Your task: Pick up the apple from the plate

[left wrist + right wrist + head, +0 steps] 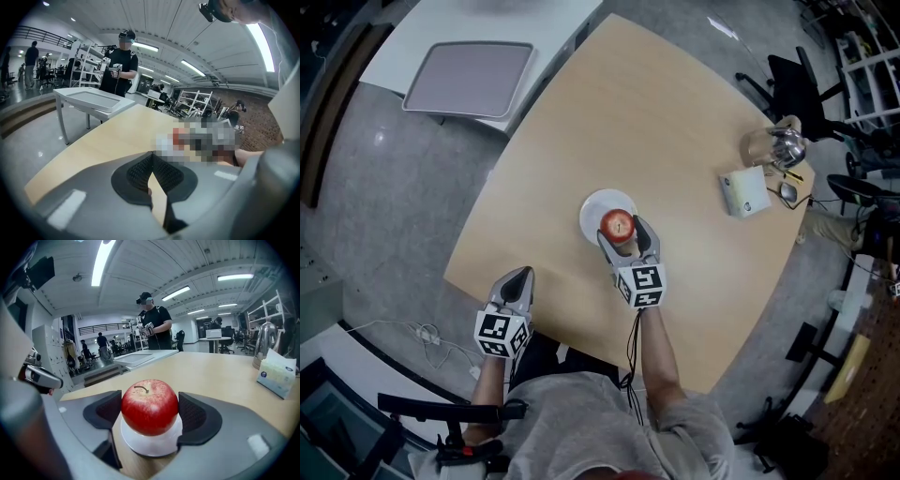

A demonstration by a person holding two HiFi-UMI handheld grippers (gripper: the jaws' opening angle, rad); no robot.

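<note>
A red apple (618, 225) (150, 406) sits upright on a small white plate (592, 211) (152, 444) near the middle of the wooden table (656, 122). My right gripper (624, 236) (150, 412) reaches in from the near side with a jaw on each side of the apple. Both dark pads (194, 416) touch its flanks, so it is shut on the apple, which rests on the plate. At the table's near left edge my left gripper (518, 279) (150, 161) is shut, its pads meeting with nothing between them.
A tissue box (744, 192) (277, 376) and a metal kettle (786, 142) stand at the table's far right. A white side table with a grey tray (469, 77) lies beyond the far left corner. A person (154, 326) stands past it. Chairs (797, 89) crowd the right.
</note>
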